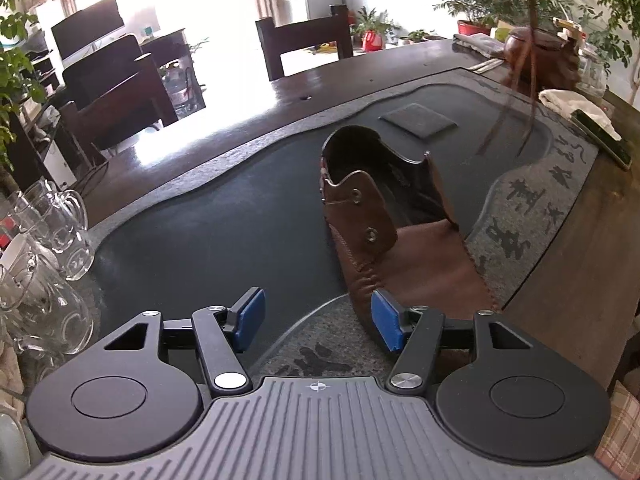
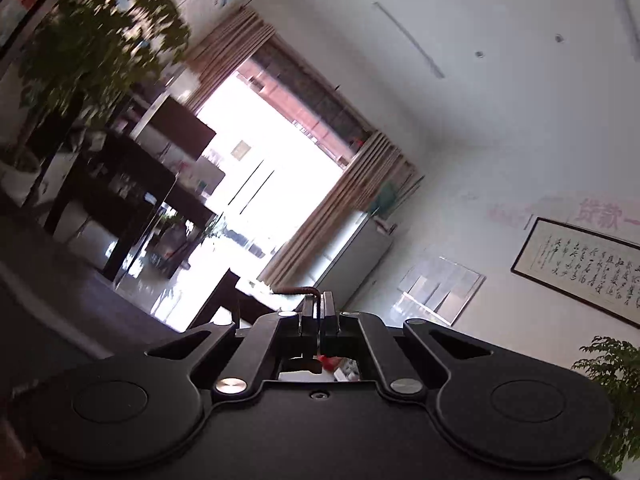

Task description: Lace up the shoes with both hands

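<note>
While our left gripper [image 1: 318, 322] hangs low with its blue-padded fingers [image 1: 252, 318] spread wide and nothing between them, we judge the lacing to be at its very start: a lace is lifted, but no eyelet has been threaded. Just beyond those fingers, at about one o'clock in the left wrist view, the brown leather shoe [image 1: 400, 248] lies on the dark stone tea tray [image 1: 208, 232], its toe reaching to the right-hand pad and its open collar turned away from us. On its near flap two metal eyelets [image 1: 372, 234] stand bare. Farther off, at two o'clock, the thin brown shoelace [image 1: 532, 76] hangs down from the top edge of the view, its loose ends blurred above the tray and well apart from the shoe. In the right wrist view our right gripper [image 2: 319, 312] is tilted up toward the ceiling and a bright window, its fingers pressed together on the reddish-brown lace [image 2: 298, 290], of which a short end juts to nine o'clock. The next move, we think, calls for lowering the right gripper so a lace tip meets an eyelet, while the left closes on the flap to steady it; the dangling ends may swing and miss the small hole. Clear glass pitchers [image 1: 52, 248] crowd the tray's edge at nine o'clock.
</note>
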